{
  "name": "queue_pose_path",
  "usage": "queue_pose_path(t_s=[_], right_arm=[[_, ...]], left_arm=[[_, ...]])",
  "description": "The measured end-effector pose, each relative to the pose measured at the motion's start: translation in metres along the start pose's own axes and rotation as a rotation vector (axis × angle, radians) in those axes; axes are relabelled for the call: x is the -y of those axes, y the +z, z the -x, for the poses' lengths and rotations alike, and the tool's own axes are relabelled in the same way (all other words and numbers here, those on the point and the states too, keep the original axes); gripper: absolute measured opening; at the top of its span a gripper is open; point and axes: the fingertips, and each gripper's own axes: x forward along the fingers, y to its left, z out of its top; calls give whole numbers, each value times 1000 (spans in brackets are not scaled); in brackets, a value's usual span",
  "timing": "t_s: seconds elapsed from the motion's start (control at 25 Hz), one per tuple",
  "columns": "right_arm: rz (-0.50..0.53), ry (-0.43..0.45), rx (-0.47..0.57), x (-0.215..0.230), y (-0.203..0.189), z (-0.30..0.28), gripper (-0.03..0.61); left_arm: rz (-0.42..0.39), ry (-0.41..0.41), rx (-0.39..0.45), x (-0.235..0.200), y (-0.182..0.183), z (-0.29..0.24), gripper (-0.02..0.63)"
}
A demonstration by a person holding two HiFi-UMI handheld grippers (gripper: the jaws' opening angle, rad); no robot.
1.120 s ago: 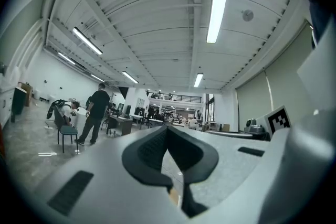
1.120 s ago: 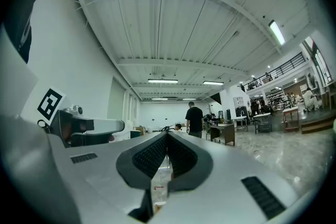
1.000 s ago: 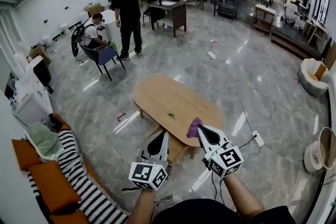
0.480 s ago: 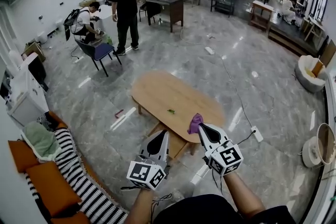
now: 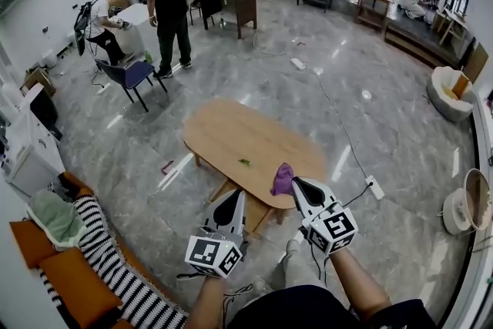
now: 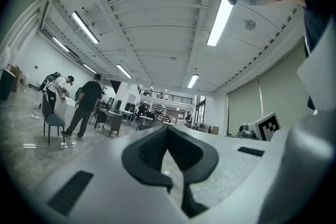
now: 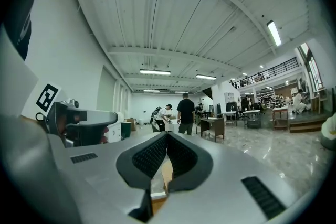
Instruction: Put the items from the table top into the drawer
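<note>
Your left tool (image 5: 239, 198) and right tool (image 5: 297, 186) are both pinched together, holding nothing. A purple thing (image 5: 283, 179) and a tiny green thing (image 5: 245, 162) lie on the tabletop (image 5: 231, 135). Both are left to put away; the drawer is too hidden to tell what is in it.

Oval table (image 5: 231, 136): the top is mostly bare. Obstructions are a purple cloth (image 5: 283, 179) at the near edge and a small green item (image 5: 246, 162) mid-surface, well apart. Open floor (image 5: 385, 119) lies right of the table and beyond it. A sofa (image 5: 69, 277) bounds the near left. A power strip (image 5: 375, 187) and its cable lie on the floor just right of the table.
</note>
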Motion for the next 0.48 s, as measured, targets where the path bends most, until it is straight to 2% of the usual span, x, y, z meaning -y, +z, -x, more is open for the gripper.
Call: queue_pose_path(t_s=[0.48], right_arm=[[-17,-13,-14,74,-15,-35,18]], left_arm=[[-6,27,-42,-24,-24,-75,3]])
